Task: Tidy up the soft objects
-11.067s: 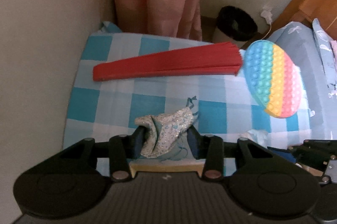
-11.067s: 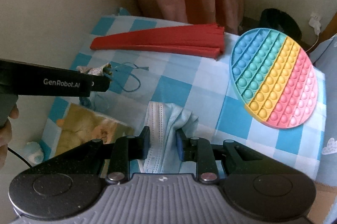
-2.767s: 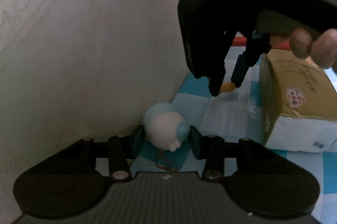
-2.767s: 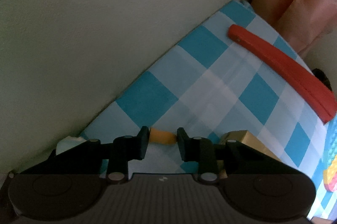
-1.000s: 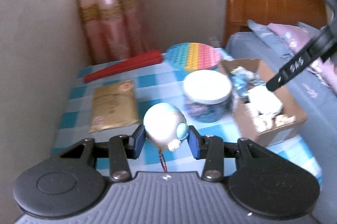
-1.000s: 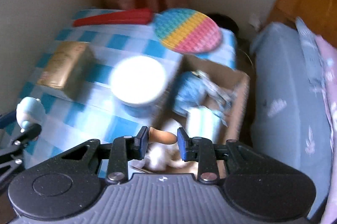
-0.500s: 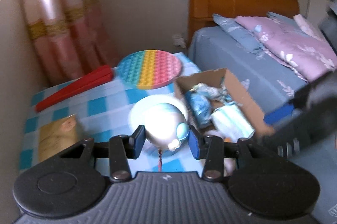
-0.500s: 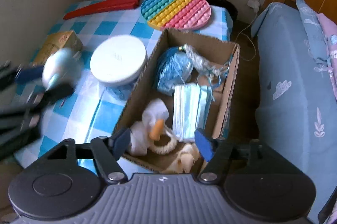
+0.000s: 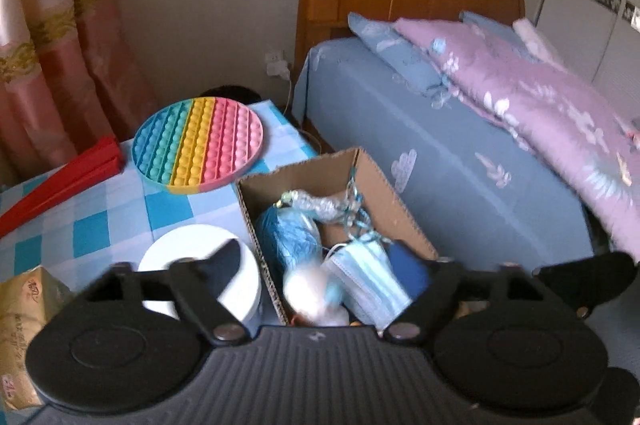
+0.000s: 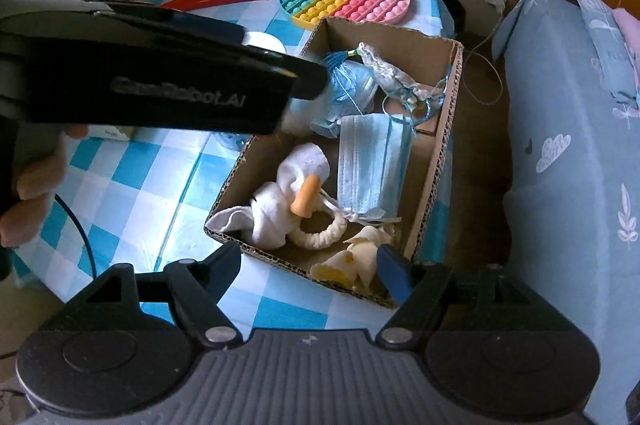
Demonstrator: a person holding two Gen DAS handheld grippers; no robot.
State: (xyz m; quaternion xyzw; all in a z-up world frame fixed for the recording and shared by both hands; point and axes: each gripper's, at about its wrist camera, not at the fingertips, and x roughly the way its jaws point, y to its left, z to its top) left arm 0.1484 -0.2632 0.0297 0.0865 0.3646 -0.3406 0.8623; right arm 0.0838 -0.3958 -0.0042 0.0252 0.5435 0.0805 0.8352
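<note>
The left gripper (image 9: 318, 267) is hanging over the cardboard box (image 9: 394, 207), its fingers (image 9: 224, 265) spreading apart and gripping nothing. Between them a blurred pale round toy with blue sides (image 9: 310, 291) is sitting free of both pads, inside the near left part of the box, beside the blue yarn ball (image 9: 290, 239) and the blue face mask (image 9: 370, 283).

The right gripper (image 10: 310, 263) is poised over the near edge of the same box, its fingers (image 10: 394, 275) also widening, with nothing clamped. Below it in the box are lying a white sock (image 10: 280, 203), an orange foam earplug (image 10: 306, 199), a cream scrunchie (image 10: 320, 235) and a pale yellow cloth piece (image 10: 352, 257).

The box is sitting on the right part of the blue checked counter (image 10: 140, 177), just right of a white-lidded jar (image 9: 200, 263). A rainbow pop-it disc (image 9: 198, 145) and a red folded fan (image 9: 60, 181) are lying at the far side, and a tan tissue pack (image 9: 20, 309) at the near left.
</note>
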